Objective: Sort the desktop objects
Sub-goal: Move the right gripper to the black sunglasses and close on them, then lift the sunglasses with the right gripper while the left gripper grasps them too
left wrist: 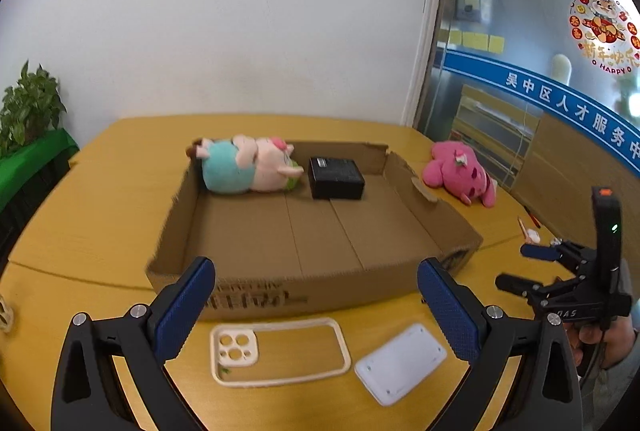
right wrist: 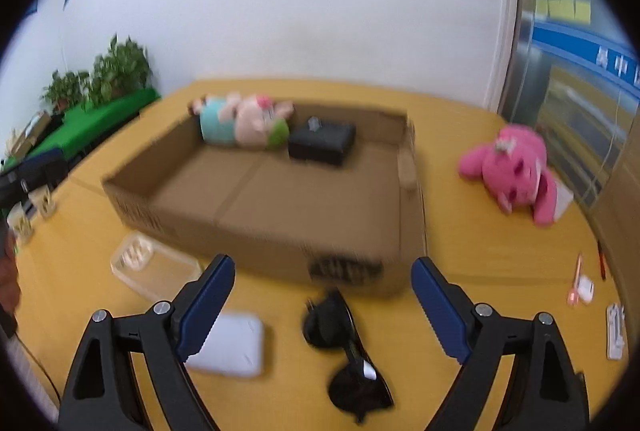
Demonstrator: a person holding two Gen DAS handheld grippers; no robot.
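A shallow cardboard box (left wrist: 256, 295) (right wrist: 280, 255) lies on the yellow table, holding a plush pig (left wrist: 248, 169) (right wrist: 244, 125) and a black box (left wrist: 337, 178) (right wrist: 322, 142) at its far end. My left gripper (left wrist: 316, 295) is open and empty above a cream phone case (left wrist: 280, 351) (right wrist: 154, 267) and a white flat device (left wrist: 400, 363) (right wrist: 228, 345). My right gripper (right wrist: 322, 295) is open and empty over black sunglasses (right wrist: 348, 351); it also shows in the left wrist view (left wrist: 520, 267). A pink plush toy (left wrist: 464, 173) (right wrist: 512, 175) lies right of the box.
Small white items and pens (right wrist: 582, 287) (left wrist: 532, 231) lie at the table's right edge. Potted plants on a green cloth (left wrist: 28, 119) (right wrist: 108, 87) stand at the left. A glass wall (left wrist: 540, 71) runs along the right. Small cream objects (right wrist: 30, 215) sit at the left.
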